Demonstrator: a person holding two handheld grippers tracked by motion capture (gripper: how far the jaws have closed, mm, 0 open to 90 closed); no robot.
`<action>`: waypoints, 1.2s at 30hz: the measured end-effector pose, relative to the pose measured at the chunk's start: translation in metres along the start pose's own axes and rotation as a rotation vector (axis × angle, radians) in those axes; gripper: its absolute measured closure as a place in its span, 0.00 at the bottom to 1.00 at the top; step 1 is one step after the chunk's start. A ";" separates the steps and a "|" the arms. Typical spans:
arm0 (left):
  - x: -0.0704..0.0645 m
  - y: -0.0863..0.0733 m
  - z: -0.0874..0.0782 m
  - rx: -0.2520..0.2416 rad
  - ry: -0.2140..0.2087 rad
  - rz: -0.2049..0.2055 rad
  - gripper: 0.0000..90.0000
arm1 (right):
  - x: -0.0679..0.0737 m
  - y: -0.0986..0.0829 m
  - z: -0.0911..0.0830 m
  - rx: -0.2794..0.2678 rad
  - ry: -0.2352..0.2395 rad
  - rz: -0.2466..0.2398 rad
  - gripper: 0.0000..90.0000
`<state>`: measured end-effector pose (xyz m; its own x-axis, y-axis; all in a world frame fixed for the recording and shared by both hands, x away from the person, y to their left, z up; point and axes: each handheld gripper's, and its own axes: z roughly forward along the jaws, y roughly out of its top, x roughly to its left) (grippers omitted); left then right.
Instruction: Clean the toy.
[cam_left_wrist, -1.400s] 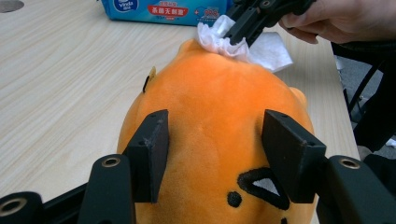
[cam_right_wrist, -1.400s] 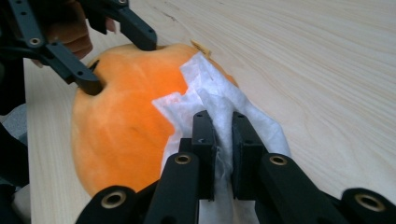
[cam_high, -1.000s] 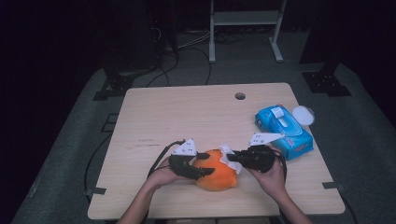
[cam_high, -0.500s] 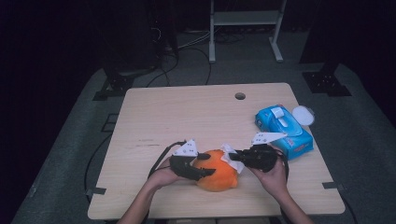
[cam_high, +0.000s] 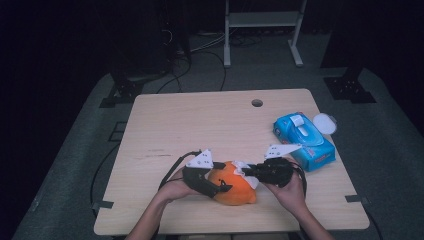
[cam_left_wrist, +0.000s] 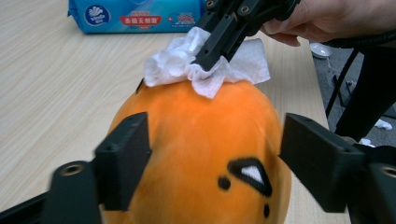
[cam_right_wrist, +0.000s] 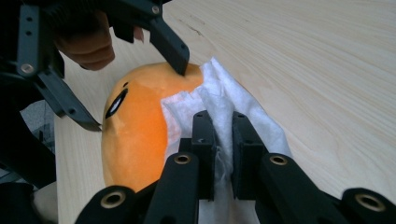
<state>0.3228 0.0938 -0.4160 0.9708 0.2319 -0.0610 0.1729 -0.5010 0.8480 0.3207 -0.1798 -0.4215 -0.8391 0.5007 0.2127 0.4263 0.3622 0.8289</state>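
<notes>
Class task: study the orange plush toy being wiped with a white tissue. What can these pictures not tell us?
- Underside of the round orange plush toy: hidden against the wooden table in the high view.
- Print on the blue wet-wipe pack: too small, cut off by the top edge in the left gripper view.
- Part of the white tissue between the right hand-held gripper jaws: covered.
</notes>
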 end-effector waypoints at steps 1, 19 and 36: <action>0.001 0.000 -0.001 -0.002 0.004 -0.014 0.22 | -0.001 -0.001 -0.001 -0.001 0.001 0.002 0.90; 0.011 -0.012 0.006 -0.002 0.018 -0.110 0.35 | -0.003 -0.003 -0.009 -0.006 -0.008 -0.006 0.90; 0.003 0.002 0.009 -0.024 0.125 -0.061 0.12 | 0.011 0.005 -0.003 -0.034 0.022 -0.057 0.90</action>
<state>0.3273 0.0864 -0.4195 0.9301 0.3643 -0.0478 0.2256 -0.4634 0.8569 0.3127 -0.1749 -0.4140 -0.8691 0.4624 0.1757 0.3660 0.3622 0.8572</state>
